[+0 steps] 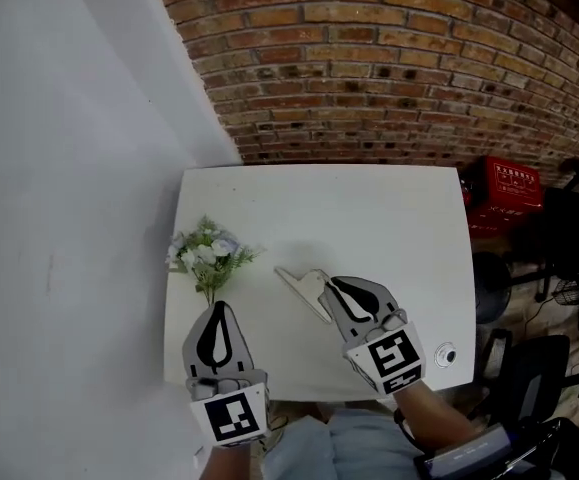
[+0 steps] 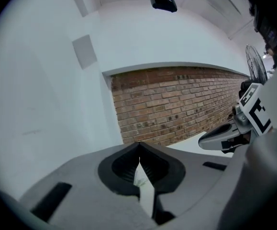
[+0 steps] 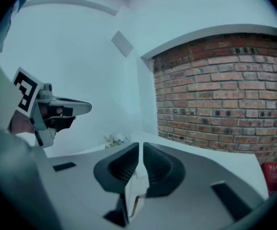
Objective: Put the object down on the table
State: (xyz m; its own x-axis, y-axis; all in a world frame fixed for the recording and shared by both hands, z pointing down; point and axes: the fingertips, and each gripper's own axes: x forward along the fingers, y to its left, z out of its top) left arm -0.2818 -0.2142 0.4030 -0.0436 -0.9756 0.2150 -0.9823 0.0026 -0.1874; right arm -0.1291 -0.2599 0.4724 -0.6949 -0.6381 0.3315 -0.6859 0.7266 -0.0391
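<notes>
**Object is down, but a careless pull-back could take it along**

At the lower left of the head view, the left gripper (image 1: 219, 313) is closed tip to tip and holds nothing. Just right of centre, the right gripper (image 1: 335, 285) has its jaws almost together, with only a thin slit between them. The pale flat object (image 1: 302, 286) lies on the table (image 1: 369, 208) at those jaw tips, and its edge shows in the slit. Whether the pads pinch it is unclear. If they do, withdrawing would likely drag or lift it. A leftward sweep could shove it toward the flowers (image 1: 207, 253).
</notes>
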